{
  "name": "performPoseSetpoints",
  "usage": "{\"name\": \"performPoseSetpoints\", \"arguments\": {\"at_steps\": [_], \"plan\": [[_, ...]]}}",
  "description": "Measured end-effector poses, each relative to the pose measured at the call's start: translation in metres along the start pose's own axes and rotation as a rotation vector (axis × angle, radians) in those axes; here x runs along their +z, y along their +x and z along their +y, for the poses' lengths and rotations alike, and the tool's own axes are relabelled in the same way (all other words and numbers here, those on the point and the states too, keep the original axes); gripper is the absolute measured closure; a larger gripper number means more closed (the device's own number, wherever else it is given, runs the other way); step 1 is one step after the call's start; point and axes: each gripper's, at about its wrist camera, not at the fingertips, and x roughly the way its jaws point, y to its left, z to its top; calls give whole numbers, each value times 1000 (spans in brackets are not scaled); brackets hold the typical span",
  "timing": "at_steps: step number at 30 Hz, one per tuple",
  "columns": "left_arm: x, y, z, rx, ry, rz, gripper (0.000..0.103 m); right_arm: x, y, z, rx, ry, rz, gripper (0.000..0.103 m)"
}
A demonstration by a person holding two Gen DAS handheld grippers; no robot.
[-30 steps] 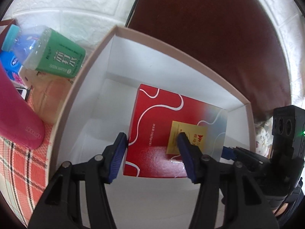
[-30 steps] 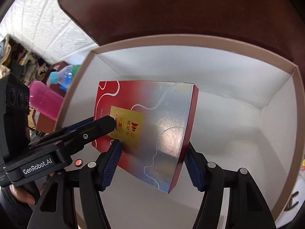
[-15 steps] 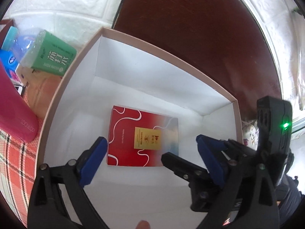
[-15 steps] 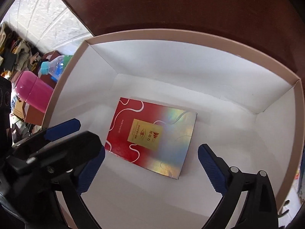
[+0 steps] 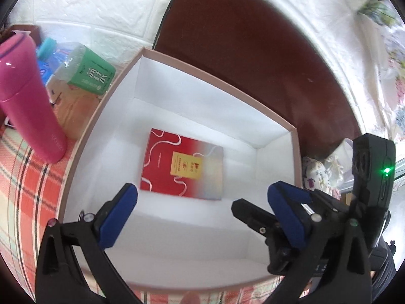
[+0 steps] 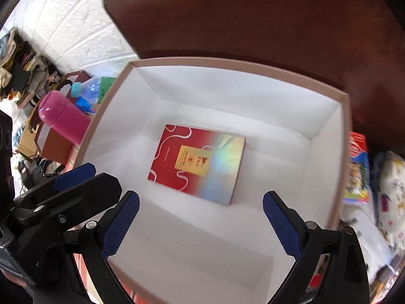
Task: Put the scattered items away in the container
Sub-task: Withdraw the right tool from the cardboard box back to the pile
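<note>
A flat red and holographic-silver box (image 5: 182, 168) with a gold label lies on the floor of the big white-lined container (image 5: 192, 96); it also shows in the right wrist view (image 6: 200, 164) inside the container (image 6: 253, 86). My left gripper (image 5: 205, 210) is open and empty, held above the container's near side. My right gripper (image 6: 200, 220) is open and empty too, above the box's near edge. The right gripper's black body shows at the right of the left wrist view (image 5: 291, 228); the left gripper's shows at the lower left of the right wrist view (image 6: 60, 202).
A pink flask (image 5: 25, 98) stands left of the container on a red plaid cloth (image 5: 22, 192). A green-labelled water bottle (image 5: 83, 71) lies behind it on a brown carton (image 5: 73, 103). A dark brown chair back (image 5: 248, 50) stands behind. A colourful packet (image 6: 357, 167) lies right of the container.
Both grippers let go of the red box, opened wide and rose away. The box now lies flat on the container's floor.
</note>
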Motion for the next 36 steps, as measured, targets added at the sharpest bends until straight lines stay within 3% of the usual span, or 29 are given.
{"name": "performPoseSetpoints", "arguments": {"at_steps": [8, 14, 19, 27, 36], "plan": [[-33, -31, -39, -46, 37, -76, 0, -34, -64, 7, -33, -51, -87, 4], [-66, -63, -84, -13, 172, -160, 0, -74, -119, 4, -59, -87, -196, 4], [-100, -68, -126, 10, 222, -164, 0, -116, -157, -17, -54, -96, -288, 0], [-165, -62, -217, 3, 282, -182, 0, -196, -221, -99, -7, -50, -365, 0], [-227, -25, -297, 42, 296, -144, 0, -268, -261, -204, -77, -8, -375, 0]]}}
